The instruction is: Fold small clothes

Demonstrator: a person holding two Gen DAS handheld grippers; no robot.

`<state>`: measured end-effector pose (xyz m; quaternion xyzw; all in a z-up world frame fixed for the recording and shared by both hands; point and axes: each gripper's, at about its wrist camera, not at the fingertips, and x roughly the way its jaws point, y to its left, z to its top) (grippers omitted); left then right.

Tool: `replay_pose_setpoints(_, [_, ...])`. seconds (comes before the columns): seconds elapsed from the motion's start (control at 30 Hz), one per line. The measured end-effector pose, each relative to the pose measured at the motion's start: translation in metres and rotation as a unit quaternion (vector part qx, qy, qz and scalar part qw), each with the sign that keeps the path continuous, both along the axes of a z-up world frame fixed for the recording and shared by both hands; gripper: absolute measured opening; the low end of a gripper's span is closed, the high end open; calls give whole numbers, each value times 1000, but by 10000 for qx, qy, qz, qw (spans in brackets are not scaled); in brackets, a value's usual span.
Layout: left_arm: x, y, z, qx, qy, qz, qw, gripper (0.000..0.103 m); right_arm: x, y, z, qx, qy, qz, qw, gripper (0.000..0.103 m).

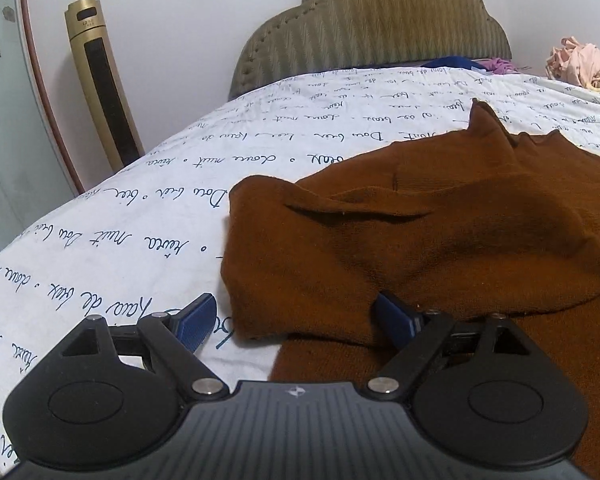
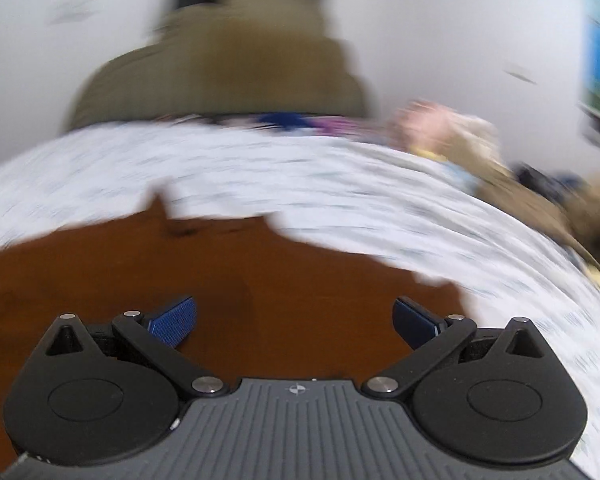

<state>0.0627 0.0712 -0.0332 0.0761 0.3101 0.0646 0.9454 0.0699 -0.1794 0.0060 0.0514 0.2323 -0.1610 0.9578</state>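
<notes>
A rust-brown knitted garment (image 1: 440, 232) lies on the white bed sheet (image 1: 119, 240), with one part folded over onto itself and puffed up. My left gripper (image 1: 295, 322) hovers at its near left edge, jaws wide apart; the brown cloth lies between the blue fingers but no pad presses on it. The right wrist view is blurred by motion. There the same brown garment (image 2: 219, 280) spreads flat below my right gripper (image 2: 295, 322), which is open with its blue pads well apart and nothing pinched.
The sheet with printed blue handwriting covers the bed up to an olive padded headboard (image 1: 380, 28). A gold tower fan (image 1: 99, 80) stands by the wall at left. A pile of pink and cream clothes (image 1: 580, 66) lies at the far right of the bed.
</notes>
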Motion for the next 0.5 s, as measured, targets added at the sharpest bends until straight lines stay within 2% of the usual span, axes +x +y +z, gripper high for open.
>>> replay_pose_setpoints(0.03, [1,1,0,-23,10,-10,10000,88,-3,-19,2,586,-125,131,9981,103])
replay_pose_setpoints(0.1, [2,5,0,-130,37,-24,9999,88,-5,-54,1,1933,-252,590,9790,102])
replay_pose_setpoints(0.17, [2,10,0,-293,63,-23,9995,88,-4,-77,-5,2811,-253,871,9554,101])
replay_pose_setpoints(0.2, [3,12,0,-353,70,-17,9993,88,-4,-83,-8,3046,-214,955,9474,99])
replay_pose_setpoints(0.3, [3,11,-1,-364,57,0,9993,88,7,-83,-21,3302,135,1350,9341,96])
replay_pose_setpoints(0.37, [2,8,-1,-268,26,0,9996,88,14,-74,-28,3346,341,1575,9285,88])
replay_pose_setpoints(0.4, [1,7,-1,-238,13,1,9997,88,17,-66,-29,3269,394,1692,9290,86])
replay_pose_setpoints(0.5, [0,8,0,-252,-15,14,9997,88,31,-39,-30,2700,643,1949,9407,70])
